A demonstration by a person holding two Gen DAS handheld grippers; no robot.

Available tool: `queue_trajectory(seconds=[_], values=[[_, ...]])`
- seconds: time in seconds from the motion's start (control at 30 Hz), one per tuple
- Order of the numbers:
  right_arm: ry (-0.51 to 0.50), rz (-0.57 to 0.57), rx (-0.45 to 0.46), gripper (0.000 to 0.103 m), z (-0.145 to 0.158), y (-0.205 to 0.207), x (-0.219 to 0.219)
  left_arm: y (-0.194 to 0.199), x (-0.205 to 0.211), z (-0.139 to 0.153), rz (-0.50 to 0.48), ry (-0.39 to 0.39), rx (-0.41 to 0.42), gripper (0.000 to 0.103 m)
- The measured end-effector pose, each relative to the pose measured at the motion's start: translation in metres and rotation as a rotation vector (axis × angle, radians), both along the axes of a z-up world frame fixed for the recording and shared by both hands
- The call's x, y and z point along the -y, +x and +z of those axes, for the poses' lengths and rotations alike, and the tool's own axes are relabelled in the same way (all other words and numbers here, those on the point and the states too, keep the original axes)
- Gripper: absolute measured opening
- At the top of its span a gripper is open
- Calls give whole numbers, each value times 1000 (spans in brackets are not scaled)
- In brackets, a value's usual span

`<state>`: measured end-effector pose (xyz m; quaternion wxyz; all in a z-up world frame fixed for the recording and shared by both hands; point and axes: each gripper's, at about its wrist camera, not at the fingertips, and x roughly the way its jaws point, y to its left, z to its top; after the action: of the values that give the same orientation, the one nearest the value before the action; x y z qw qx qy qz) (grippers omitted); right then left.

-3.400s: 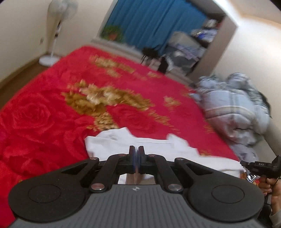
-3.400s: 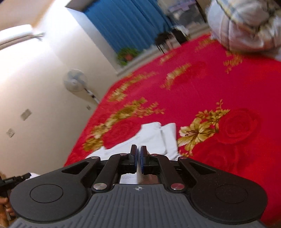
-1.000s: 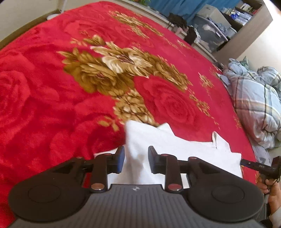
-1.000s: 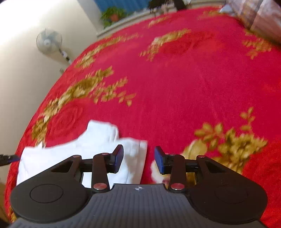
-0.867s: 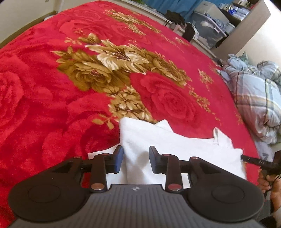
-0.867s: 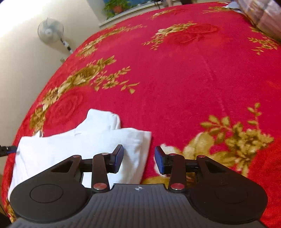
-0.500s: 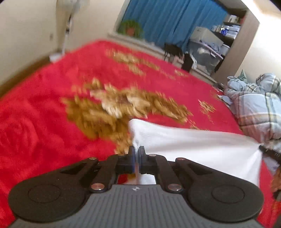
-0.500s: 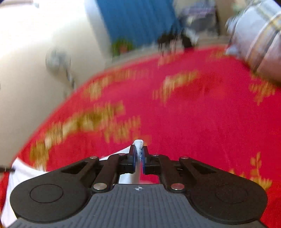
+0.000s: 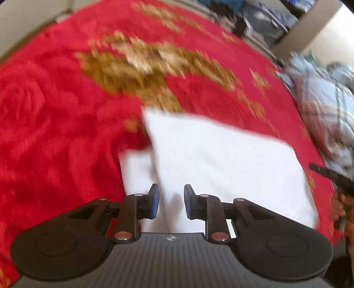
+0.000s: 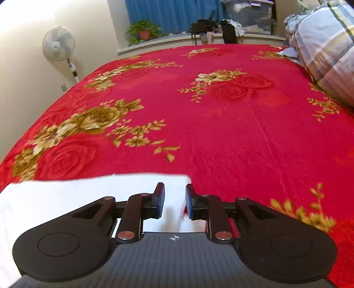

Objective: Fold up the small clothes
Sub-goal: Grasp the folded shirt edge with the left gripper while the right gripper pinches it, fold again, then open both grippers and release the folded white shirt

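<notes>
While both grippers hang over the near edge of the bed [image 10: 221,124], its red blanket with gold and red rose patterns fills most of both views. In the right wrist view the blanket runs from the lower edge of the frame up to a window ledge at the top centre. The left wrist view is blurred, so fine detail there cannot be told.

A striped grey and white duvet [image 10: 325,51] lies bunched on the bed at the upper right of the right wrist view; it shows at the right edge of the left wrist view [image 9: 325,106] as well.

The white garment [image 9: 221,168] lies flat on the blanket, folded into a rough rectangle. In the left wrist view it covers the centre and lower right of the frame, with a lower layer sticking out at its left side. In the right wrist view the garment [image 10: 77,195] spans the lower left of the frame, and its right end lies just under the fingers.

The left gripper [image 9: 171,200] is released: its jaws stand apart over the left part of the garment, with white cloth visible in the gap. The right gripper [image 10: 175,200] is likewise released, jaws apart above the right end of the garment.

A standing fan [image 10: 58,47] stands by the wall at the upper left of the right wrist view. A potted plant [image 10: 143,31] sits on the window ledge at the top, in front of a blue curtain [image 10: 174,13].
</notes>
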<state>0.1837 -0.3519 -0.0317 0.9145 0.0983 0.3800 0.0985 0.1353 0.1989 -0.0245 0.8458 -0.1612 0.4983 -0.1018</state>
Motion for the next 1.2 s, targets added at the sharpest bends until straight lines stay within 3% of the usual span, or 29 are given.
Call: queue_trajectory(seconds=[0.1, 0.2, 0.4, 0.43, 0.47, 0.5, 0.53, 0.57, 0.67, 0.73, 0.8, 0.93, 1.0, 1.1, 1.2], values=[[28, 74, -62, 24, 3, -29, 5, -32, 4, -3, -59, -30, -26, 26], [-30, 136, -99, 24, 2, -63, -2, -65, 8, -4, -105, -32, -31, 26], [-59, 106, -205, 24, -12, -118, 3, -101, 18, -16, -142, 6, -38, 25], [-60, 102, -207, 24, -12, -124, 2, -105, 18, -16, -138, 12, -33, 16], [-65, 102, -206, 24, -12, -130, 1, -107, 17, -15, -124, 15, -20, 6], [-73, 99, -202, 24, -12, -135, 0, -111, 15, -10, -110, 5, 0, 5], [-77, 88, -198, 18, -11, -138, 1, -116, 13, -3, -101, -14, 28, 5], [-72, 66, -188, 6, -9, -142, 3, -122, 9, 8, -86, -38, 69, 5], [56, -15, -97, 3, 16, -158, 21, -145, 0, 33, -25, -97, 163, 4], [124, -65, -34, 3, 31, -169, 32, -153, 2, 30, 4, -53, 144, 4], [131, -94, -46, 3, 26, -172, 36, -153, 14, 8, 8, 21, 41, 5], [21, -81, -248, 5, -14, -156, 25, -147, 33, -16, -39, 162, -54, 6], [-56, -103, -252, 6, -17, -158, 22, -151, 35, -7, -16, 206, 10, 7], [-161, -100, -99, 14, 3, -168, 13, -161, 38, 18, -4, 195, 176, 19], [-51, -64, -2, 16, 14, -172, 12, -161, 47, 26, -49, 94, 248, 21]])
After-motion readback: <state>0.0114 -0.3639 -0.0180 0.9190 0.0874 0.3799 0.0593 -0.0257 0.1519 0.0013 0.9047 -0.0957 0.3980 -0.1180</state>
